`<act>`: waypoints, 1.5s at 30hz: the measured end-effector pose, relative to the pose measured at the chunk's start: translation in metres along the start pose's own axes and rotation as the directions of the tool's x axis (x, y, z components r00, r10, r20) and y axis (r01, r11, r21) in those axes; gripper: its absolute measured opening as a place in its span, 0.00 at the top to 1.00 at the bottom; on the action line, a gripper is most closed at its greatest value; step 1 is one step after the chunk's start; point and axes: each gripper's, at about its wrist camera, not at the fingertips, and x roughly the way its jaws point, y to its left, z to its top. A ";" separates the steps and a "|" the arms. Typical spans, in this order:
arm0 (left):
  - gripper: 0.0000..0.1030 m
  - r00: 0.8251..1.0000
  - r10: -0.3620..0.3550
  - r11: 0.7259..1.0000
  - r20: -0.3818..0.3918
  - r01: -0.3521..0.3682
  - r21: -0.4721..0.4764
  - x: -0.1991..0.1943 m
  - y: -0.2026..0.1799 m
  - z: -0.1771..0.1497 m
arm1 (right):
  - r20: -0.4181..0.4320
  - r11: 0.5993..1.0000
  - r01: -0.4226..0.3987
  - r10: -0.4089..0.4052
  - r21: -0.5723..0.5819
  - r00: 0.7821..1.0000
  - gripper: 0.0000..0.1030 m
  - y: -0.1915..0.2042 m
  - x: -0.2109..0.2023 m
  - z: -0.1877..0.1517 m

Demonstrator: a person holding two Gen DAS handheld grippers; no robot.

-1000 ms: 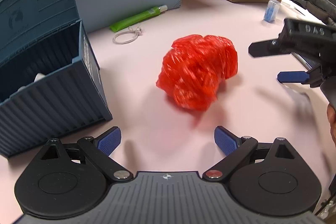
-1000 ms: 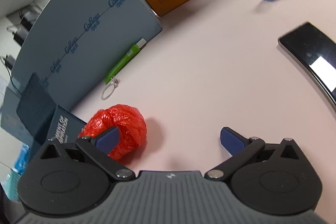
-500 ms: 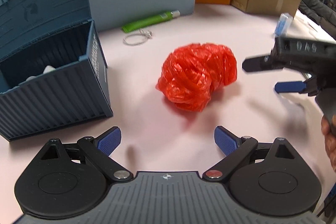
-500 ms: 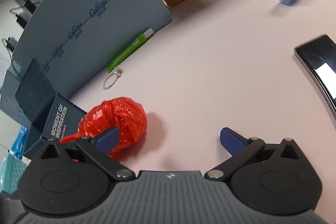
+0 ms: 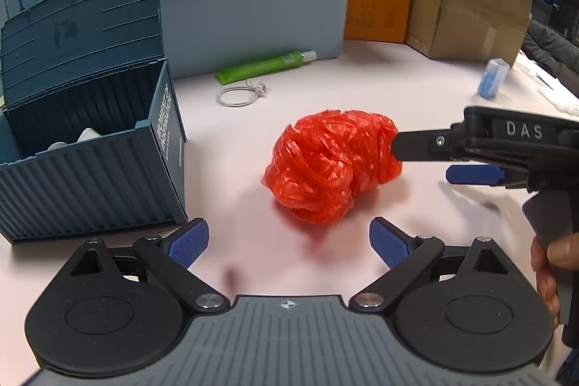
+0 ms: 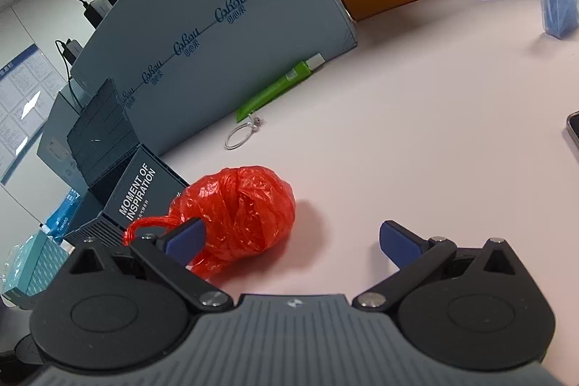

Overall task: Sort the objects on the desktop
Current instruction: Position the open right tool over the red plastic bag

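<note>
— Jaws first: both sets spread wide, nothing between them. Start from the left, what have we got?

— At the far left the blue storage box (image 5: 90, 169) stands on the bench (image 5: 416, 89) with its lid up and something white inside. The left gripper (image 5: 288, 243) hangs low just short of the red plastic bag (image 5: 331, 167), which lies bunched in the middle, clear of the box. Behind it lie a wire ring (image 5: 240, 93) and a green tube (image 5: 266, 67).

— And the right side?

— The right gripper (image 6: 291, 237) comes in from the right; its upper finger tip meets the bag's edge, though I can't tell if it presses. Further off stands a small blue case (image 5: 493, 78).

— So which step?

— Approach to the bag, I'd judge, with no grasp yet. Next calls for straddling the crumpled bulk, closing gently since film slips and compresses, then carrying it to the box.
</note>
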 end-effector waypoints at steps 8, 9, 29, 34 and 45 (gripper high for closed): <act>0.08 1.000 -0.016 1.000 0.024 0.016 -0.015 0.002 -0.006 0.005 | 0.007 0.995 -0.006 0.007 -0.096 1.000 0.03 0.007 0.006 0.005; 0.08 0.999 -0.018 1.000 0.028 0.018 -0.013 0.002 -0.007 0.006 | 0.004 0.993 0.001 0.000 -0.117 1.000 0.03 0.009 0.008 0.004; 0.08 0.998 0.051 0.998 0.041 -0.050 -0.025 0.019 -0.013 0.009 | -0.014 0.963 0.070 -0.077 -0.262 0.997 0.00 0.015 0.024 0.007; 0.08 0.997 0.068 0.998 0.049 -0.067 -0.016 0.018 -0.015 0.006 | 0.003 0.957 0.055 -0.057 -0.285 0.998 0.00 0.014 0.023 0.007; 0.08 0.995 0.062 0.998 0.075 -0.062 0.003 0.014 -0.016 0.005 | -0.013 0.959 -0.031 0.028 -0.281 1.000 0.00 0.013 0.027 0.007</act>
